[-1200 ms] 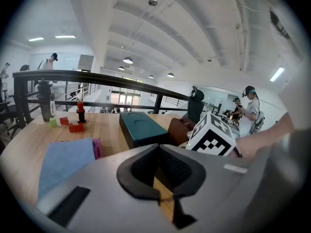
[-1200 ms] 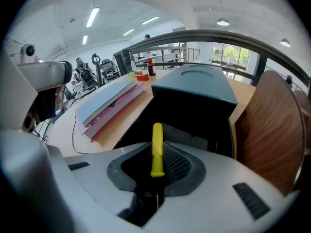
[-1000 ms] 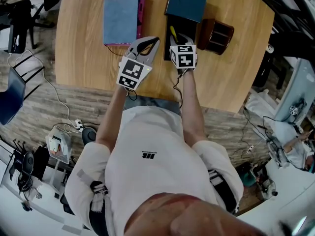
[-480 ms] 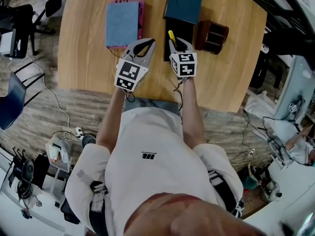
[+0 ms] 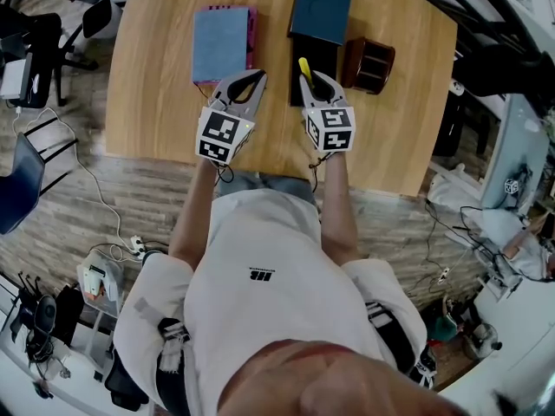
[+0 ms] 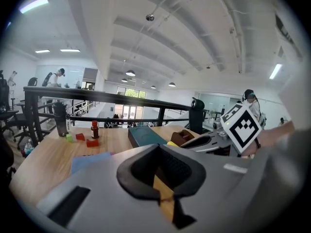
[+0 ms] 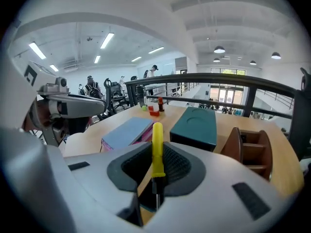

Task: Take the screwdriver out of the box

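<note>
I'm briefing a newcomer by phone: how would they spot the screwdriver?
On the wooden table, find the dark box by the teal lid. At its near end the right gripper clamps the screwdriver, whose slim yellow handle matches nothing nearby.

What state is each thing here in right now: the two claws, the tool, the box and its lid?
Left gripper: shut, nothing in it.
Right gripper: shut on the screwdriver.
Screwdriver: held, yellow handle pointing away from the person.
Box: open.
Lid: off the opening, lying at the box's far end.
</note>
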A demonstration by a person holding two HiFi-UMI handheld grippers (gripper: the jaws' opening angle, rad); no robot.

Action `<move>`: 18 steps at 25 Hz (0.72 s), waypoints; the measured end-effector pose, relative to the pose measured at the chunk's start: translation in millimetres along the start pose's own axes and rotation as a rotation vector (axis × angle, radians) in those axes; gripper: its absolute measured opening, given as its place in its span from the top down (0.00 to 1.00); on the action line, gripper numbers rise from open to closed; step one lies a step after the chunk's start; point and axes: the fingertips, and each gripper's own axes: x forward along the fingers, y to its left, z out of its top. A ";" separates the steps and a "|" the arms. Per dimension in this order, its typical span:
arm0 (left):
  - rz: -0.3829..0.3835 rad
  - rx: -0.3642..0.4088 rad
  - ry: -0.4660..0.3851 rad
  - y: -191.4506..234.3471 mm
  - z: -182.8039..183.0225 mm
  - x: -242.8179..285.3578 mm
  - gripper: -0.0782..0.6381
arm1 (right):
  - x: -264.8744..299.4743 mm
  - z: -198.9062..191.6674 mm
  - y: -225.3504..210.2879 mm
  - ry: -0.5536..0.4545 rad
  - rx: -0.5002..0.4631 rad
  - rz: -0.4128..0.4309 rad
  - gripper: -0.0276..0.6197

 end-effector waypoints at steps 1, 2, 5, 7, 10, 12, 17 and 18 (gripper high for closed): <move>-0.001 0.006 -0.007 -0.9 3.2 -3.7 0.89 | -6.3 4.9 1.9 -0.015 -0.002 -0.005 0.86; -0.001 0.013 -0.014 -2.0 6.4 -7.1 0.89 | -12.8 10.1 3.5 -0.030 -0.006 -0.011 0.86; -0.005 0.023 -0.033 -6.0 16.0 -17.8 0.89 | -32.0 25.8 10.1 -0.076 -0.018 -0.022 0.86; -0.009 0.029 -0.042 -8.0 20.6 -26.3 0.89 | -44.5 36.8 16.0 -0.112 -0.024 -0.027 0.86; -0.013 0.036 -0.052 -11.0 24.8 -37.0 0.89 | -61.1 50.0 21.3 -0.162 -0.032 -0.042 0.86; -0.018 0.041 -0.059 -14.5 27.8 -42.7 0.89 | -72.3 56.4 22.7 -0.187 -0.031 -0.051 0.86; -0.029 0.049 -0.079 -20.8 37.2 -63.6 0.89 | -104.7 73.8 34.1 -0.244 -0.058 -0.072 0.86; -0.031 0.050 -0.086 -22.1 39.7 -68.3 0.89 | -111.6 76.8 37.3 -0.254 -0.063 -0.074 0.86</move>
